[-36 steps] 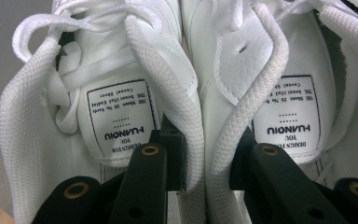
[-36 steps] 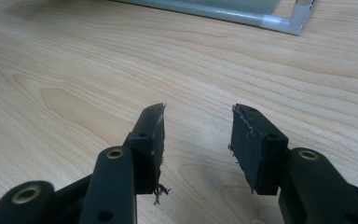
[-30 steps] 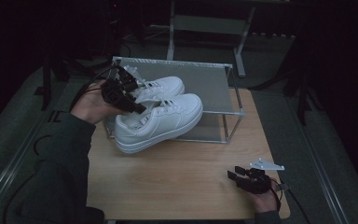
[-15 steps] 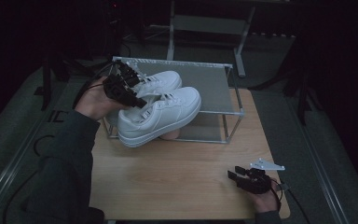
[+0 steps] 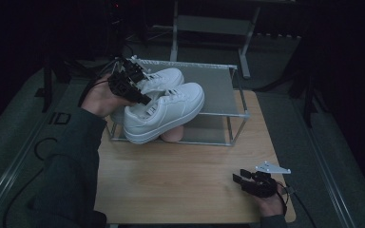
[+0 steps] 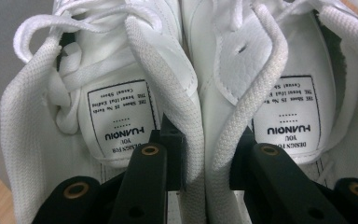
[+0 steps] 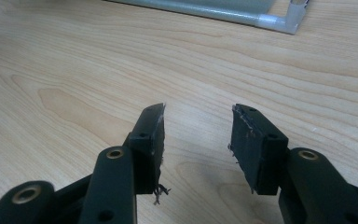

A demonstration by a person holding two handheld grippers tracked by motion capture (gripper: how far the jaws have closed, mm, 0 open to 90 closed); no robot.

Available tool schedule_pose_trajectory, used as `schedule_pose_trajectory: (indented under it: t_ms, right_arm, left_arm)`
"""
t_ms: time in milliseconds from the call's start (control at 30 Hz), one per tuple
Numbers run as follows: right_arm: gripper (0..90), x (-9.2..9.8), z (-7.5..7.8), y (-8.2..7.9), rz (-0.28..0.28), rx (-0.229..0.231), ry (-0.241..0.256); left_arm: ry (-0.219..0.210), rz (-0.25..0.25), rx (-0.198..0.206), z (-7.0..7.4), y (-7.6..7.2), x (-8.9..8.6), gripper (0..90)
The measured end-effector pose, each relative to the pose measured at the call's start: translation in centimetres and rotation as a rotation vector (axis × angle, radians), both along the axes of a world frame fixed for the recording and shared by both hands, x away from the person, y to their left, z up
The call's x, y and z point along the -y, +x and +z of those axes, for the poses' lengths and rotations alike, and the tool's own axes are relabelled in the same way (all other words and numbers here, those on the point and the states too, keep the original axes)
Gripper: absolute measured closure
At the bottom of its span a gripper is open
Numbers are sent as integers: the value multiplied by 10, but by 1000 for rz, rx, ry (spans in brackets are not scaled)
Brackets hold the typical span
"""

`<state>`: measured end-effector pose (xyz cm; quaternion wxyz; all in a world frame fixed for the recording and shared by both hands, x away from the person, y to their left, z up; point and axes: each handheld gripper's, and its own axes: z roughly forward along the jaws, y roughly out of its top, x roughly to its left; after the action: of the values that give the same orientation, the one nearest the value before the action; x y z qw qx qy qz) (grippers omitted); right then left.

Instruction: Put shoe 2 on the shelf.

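From above, my left gripper [image 5: 132, 87] pinches both shoes [image 5: 164, 111] together over the rack [image 5: 235, 102] and one could slip loose; its own view shows tongue labels [image 6: 289, 109] reading HUANQIU upside down; my right gripper [image 7: 196, 140] idles open over the surface [image 7: 74, 60].

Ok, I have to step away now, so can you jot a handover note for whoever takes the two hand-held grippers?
Left hand-held gripper: shut on the pair of white sneakers, one jaw inside each shoe, pinching the two inner collars together. The pair is held at the front left of the metal rack, heels out past its front edge.
Right hand-held gripper: open, holding nothing, low over the wooden table.
Done: both shoes gripped.
Left: probably seating them on the rack, then letting go.
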<state>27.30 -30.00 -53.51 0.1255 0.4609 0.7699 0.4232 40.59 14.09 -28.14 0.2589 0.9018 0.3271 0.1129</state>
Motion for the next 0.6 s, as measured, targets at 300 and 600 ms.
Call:
schedule_pose_trajectory:
  t_ms: [300, 600]
  right_arm:
    - [534, 0, 1, 1, 5, 2, -1]
    - [535, 0, 1, 1, 4, 1, 2]
  left_arm:
    - [-8, 33, 6, 1, 6, 0, 757]
    - [-35, 107, -3, 1, 15, -1, 758]
